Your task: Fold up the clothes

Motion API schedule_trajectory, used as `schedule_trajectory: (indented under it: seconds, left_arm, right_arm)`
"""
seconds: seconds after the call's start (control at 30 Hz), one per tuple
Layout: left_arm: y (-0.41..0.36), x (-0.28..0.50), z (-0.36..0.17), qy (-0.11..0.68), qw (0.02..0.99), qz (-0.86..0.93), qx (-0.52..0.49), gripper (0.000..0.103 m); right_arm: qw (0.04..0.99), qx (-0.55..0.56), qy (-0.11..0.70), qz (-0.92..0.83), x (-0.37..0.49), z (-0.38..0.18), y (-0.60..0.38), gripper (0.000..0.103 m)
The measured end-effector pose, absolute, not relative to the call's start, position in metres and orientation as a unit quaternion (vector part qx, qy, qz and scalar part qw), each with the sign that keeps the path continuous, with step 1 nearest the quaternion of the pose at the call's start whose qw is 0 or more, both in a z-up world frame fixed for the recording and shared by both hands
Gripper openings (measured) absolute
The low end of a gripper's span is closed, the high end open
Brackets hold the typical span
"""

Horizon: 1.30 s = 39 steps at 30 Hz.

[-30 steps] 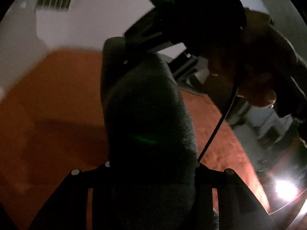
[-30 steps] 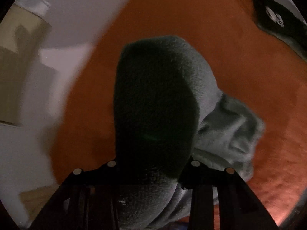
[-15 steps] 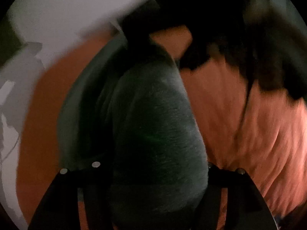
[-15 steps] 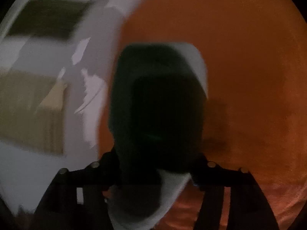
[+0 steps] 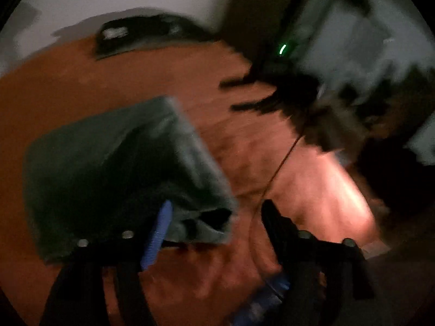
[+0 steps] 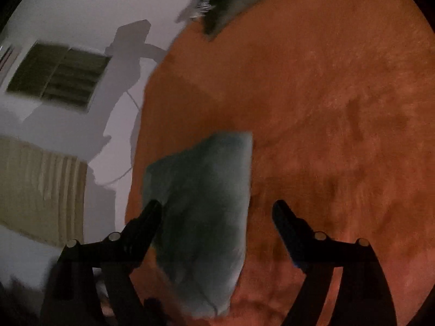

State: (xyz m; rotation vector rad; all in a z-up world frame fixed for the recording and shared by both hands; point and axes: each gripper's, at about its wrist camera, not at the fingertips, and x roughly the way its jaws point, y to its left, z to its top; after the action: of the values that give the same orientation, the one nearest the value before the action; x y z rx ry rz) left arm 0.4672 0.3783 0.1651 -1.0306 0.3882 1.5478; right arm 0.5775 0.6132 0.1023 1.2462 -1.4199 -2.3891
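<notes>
Letting go is the news: a second ago both claws were clamped on the grey-green garment and held it up so that it filled each camera, and now it lies as a folded block on the orange bedcover, free of both. My right claw is spread wide and its jaws are opening further; the cloth sits below and between them, close beside the left finger, but no pad presses on it. My left claw is opening as well, its blue-padded finger lying over the near edge of the folded garment without pinching it, the other finger well off over bare cover. I judge that this fold is set down and done, so the piece is ready for a tidy-up or for me to move on to the next one. A dark garment waits at the far edge of the bed, near the pale wall, and looks like the likely next item. As for pose, the left claw tips steeply down toward the bed and its picture is smeared by motion, while the right one looks down at a slant over the cloth. In the left view I also see the right unit, blurred, with its green light and a thin cable trailing from it.
</notes>
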Motion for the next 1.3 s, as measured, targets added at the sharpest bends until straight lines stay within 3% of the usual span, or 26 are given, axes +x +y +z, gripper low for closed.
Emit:
schedule_trajectory:
  seconds: [0.1, 0.2, 0.33, 0.43, 0.57, 0.6, 0.63, 0.67, 0.7, 0.8, 0.97, 1.07, 1.17, 1.3]
  left_arm:
    - [0.357, 0.430, 0.170, 0.207, 0.535, 0.696, -0.433, 0.077]
    - [0.332, 0.375, 0.150, 0.248, 0.447, 0.737, -0.443, 0.076]
    - [0.293, 0.315, 0.113, 0.197, 0.381, 0.762, -0.486, 0.076]
    - [0.262, 0.314, 0.096, 0.169, 0.390, 0.770, -0.476, 0.076]
    - [0.262, 0.330, 0.067, 0.200, 0.407, 0.776, -0.439, 0.076]
    - [0.264, 0.334, 0.059, 0.205, 0.414, 0.773, -0.436, 0.076]
    - [0.266, 0.337, 0.054, 0.215, 0.417, 0.770, -0.432, 0.076]
    - [0.270, 0.339, 0.049, 0.228, 0.415, 0.771, -0.426, 0.076]
    - [0.274, 0.338, 0.043, 0.232, 0.409, 0.773, -0.426, 0.076]
    - [0.283, 0.326, 0.029, 0.234, 0.380, 0.780, -0.439, 0.076]
    - [0.265, 0.290, 0.014, 0.143, 0.330, 0.806, -0.470, 0.081]
    - [0.245, 0.281, 0.004, 0.106, 0.345, 0.792, -0.492, 0.082]
    - [0.234, 0.283, 0.004, 0.097, 0.352, 0.793, -0.488, 0.082]
    - [0.229, 0.278, 0.002, 0.089, 0.383, 0.760, -0.518, 0.082]
  right_arm:
    - [0.023, 0.408, -0.398, -0.821, 0.638, 0.118, 0.618, 0.083]
    - [-0.019, 0.393, -0.298, -0.870, 0.658, 0.121, 0.555, 0.083]
    - [-0.031, 0.386, -0.141, -0.911, 0.645, 0.076, 0.500, 0.082]
    - [-0.031, 0.400, -0.104, -0.910, 0.633, 0.056, 0.463, 0.082]
    - [-0.094, 0.455, -0.036, -0.885, 0.622, 0.033, 0.444, 0.080]
    - [-0.103, 0.462, -0.020, -0.880, 0.621, 0.029, 0.442, 0.073]
    - [-0.113, 0.470, -0.004, -0.875, 0.620, 0.025, 0.441, 0.047]
    - [-0.117, 0.487, 0.019, -0.865, 0.617, 0.019, 0.439, 0.029]
    - [-0.122, 0.494, 0.027, -0.861, 0.615, 0.011, 0.438, 0.012]
    - [-0.145, 0.503, 0.032, -0.852, 0.613, -0.006, 0.439, 0.008]
    - [-0.173, 0.460, 0.045, -0.870, 0.637, -0.001, 0.441, 0.007]
    - [-0.173, 0.491, -0.004, -0.854, 0.644, -0.025, 0.463, 0.007]
    - [-0.158, 0.470, 0.044, -0.867, 0.648, -0.024, 0.453, 0.007]
    - [-0.151, 0.483, 0.008, -0.862, 0.655, -0.035, 0.462, 0.007]
